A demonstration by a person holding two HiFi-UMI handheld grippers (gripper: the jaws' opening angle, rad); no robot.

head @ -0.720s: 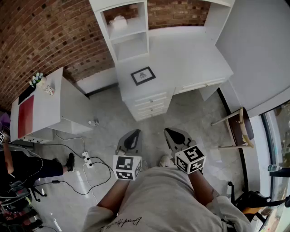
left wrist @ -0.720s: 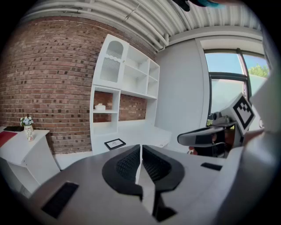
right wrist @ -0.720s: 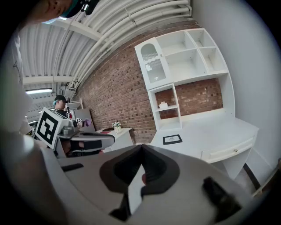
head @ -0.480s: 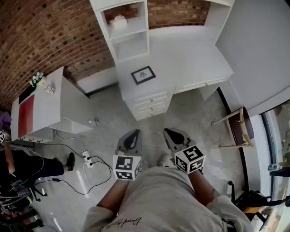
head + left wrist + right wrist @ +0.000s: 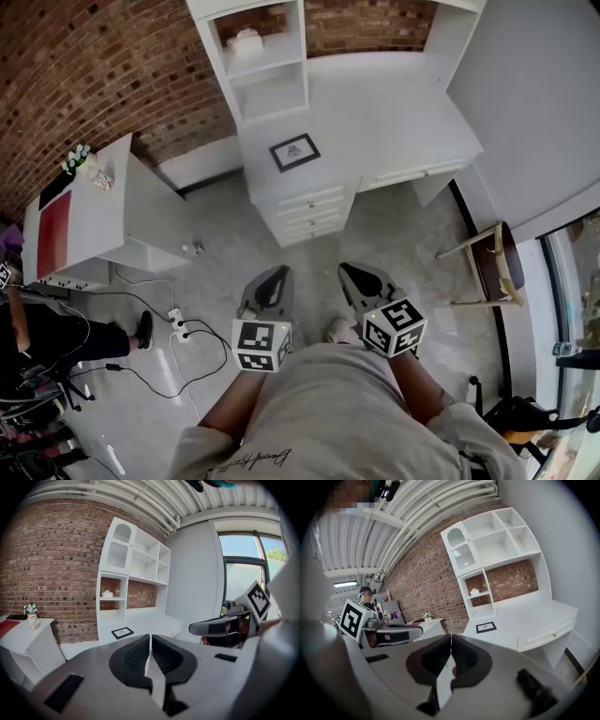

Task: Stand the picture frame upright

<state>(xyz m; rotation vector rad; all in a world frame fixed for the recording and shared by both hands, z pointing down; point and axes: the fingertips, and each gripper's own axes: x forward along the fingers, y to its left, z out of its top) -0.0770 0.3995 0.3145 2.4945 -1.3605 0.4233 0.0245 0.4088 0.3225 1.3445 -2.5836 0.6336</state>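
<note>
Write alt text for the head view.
A dark picture frame lies flat on a white desk against a brick wall. Below it, the left gripper and right gripper, both shut and empty, are held over the floor, short of the desk.

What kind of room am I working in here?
Likely a study or home-office corner: a white desk with a shelf hutch against a brick wall, a picture frame lying flat on it.
</note>
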